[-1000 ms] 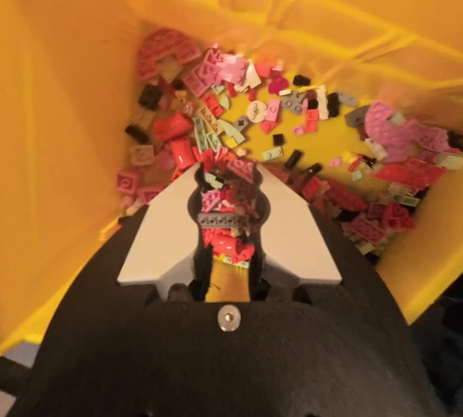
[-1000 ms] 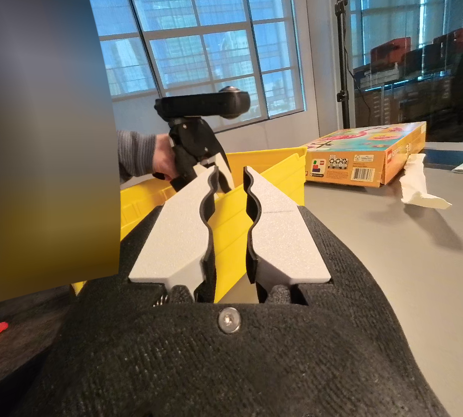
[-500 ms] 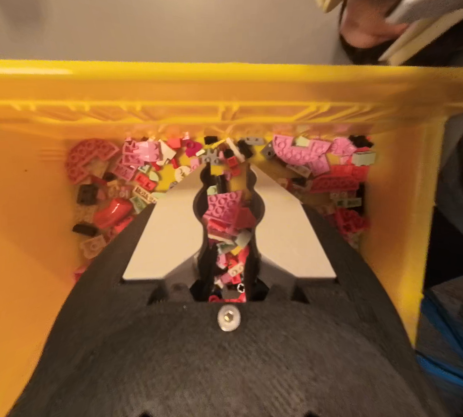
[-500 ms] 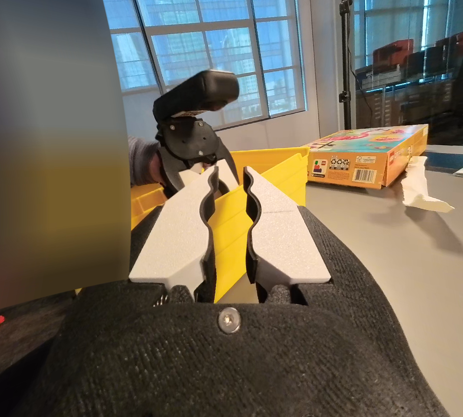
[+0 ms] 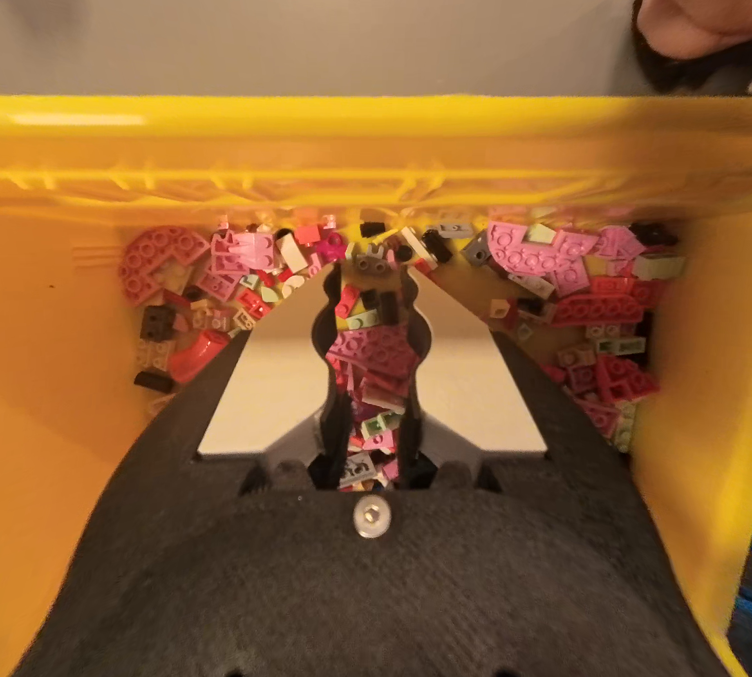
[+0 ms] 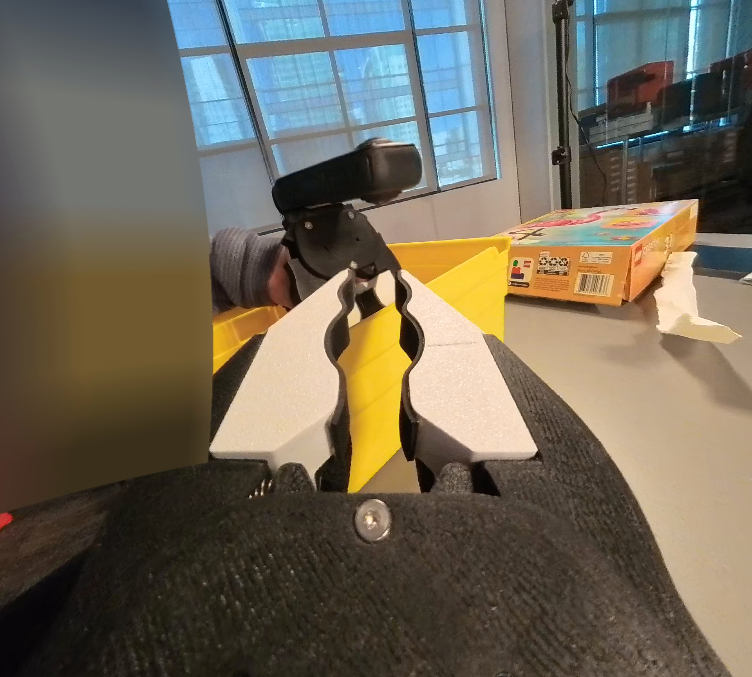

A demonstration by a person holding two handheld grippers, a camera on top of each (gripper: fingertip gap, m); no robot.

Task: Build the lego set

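Grey table [image 6: 610,393] by a big window [image 6: 346,59]. One yellow bin [image 5: 366,136], heaped with loose toy bricks [image 5: 541,262] in pink, red, black, grey and cream; too many to count. Left gripper [image 5: 372,270] points down over the pile, fingers apart, nothing clamped; bricks show through the gap. Right gripper [image 6: 372,279] hangs outside the bin's near wall, fingers apart, bare. One orange toy-set box [image 6: 602,250], printed and barcoded, lies on the table beside one crumpled white paper [image 6: 683,307].
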